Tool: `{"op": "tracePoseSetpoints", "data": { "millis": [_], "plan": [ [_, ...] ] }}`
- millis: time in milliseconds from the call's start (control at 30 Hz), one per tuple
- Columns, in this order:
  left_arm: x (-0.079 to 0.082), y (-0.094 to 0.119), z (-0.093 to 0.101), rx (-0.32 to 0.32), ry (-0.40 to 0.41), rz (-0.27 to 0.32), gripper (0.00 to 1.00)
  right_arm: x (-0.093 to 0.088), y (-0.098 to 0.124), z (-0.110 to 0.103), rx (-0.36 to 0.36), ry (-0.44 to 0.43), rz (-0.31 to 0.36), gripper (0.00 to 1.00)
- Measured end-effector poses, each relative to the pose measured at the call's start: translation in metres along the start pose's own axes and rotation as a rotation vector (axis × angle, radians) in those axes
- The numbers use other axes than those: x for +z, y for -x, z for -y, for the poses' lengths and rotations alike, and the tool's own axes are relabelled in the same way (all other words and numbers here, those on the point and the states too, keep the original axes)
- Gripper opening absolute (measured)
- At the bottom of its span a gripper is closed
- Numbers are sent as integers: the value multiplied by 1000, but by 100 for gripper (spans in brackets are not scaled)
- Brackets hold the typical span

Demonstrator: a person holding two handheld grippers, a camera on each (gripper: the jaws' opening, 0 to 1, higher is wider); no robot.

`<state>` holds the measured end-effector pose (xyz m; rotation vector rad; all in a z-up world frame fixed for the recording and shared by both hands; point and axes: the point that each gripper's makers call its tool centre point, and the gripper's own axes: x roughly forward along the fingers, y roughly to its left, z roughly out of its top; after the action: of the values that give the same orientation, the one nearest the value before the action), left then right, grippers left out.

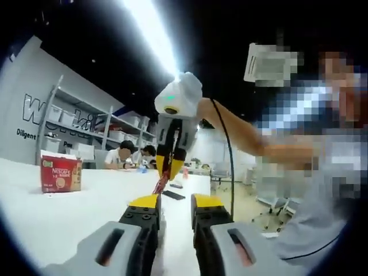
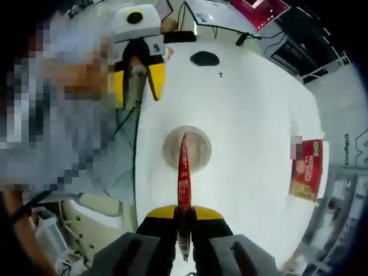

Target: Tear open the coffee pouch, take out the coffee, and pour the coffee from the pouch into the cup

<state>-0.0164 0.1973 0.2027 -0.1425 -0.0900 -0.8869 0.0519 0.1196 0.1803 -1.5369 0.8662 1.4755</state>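
A red coffee stick pouch point(image 2: 183, 172) is pinched between the yellow-tipped jaws of my right gripper point(image 2: 184, 211). Its far end hangs directly over the mouth of a clear cup point(image 2: 198, 150) on the white table point(image 2: 253, 115). Whether the pouch end is torn open is too small to tell. In the left gripper view the right gripper point(image 1: 168, 168) points downward with the red pouch point(image 1: 160, 185) hanging from it. My left gripper point(image 1: 175, 201) is open with nothing between its jaws. It appears as the left gripper point(image 2: 138, 86) held beyond the cup, apart from it.
A red Nescafé box point(image 1: 59, 174) stands on the table, also seen as the box point(image 2: 307, 169) at the right. A black round object point(image 2: 204, 58) and a dark phone point(image 1: 172, 195) lie on the table. People sit at the far end; shelves line the wall.
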Motion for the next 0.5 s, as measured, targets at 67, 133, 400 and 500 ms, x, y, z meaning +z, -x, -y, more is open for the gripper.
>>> {"op": "tracePoseSetpoints", "data": {
  "millis": [67, 133, 400, 500],
  "plan": [
    [-1, -14, -8, -13, -20, -73, 24, 0, -1, 1, -1, 4, -15, 9],
    [-1, -26, -10, -38, -56, -128, 24, 0, -2, 2, -2, 4, -21, 9],
    [-27, -70, -20, -123, -114, -351, 23, 0, -1, 7, 9, 15, -30, 9],
    [-30, -77, -23, -132, -107, -357, 23, 2, -1, 6, 13, 17, -23, 9]
  ]
}}
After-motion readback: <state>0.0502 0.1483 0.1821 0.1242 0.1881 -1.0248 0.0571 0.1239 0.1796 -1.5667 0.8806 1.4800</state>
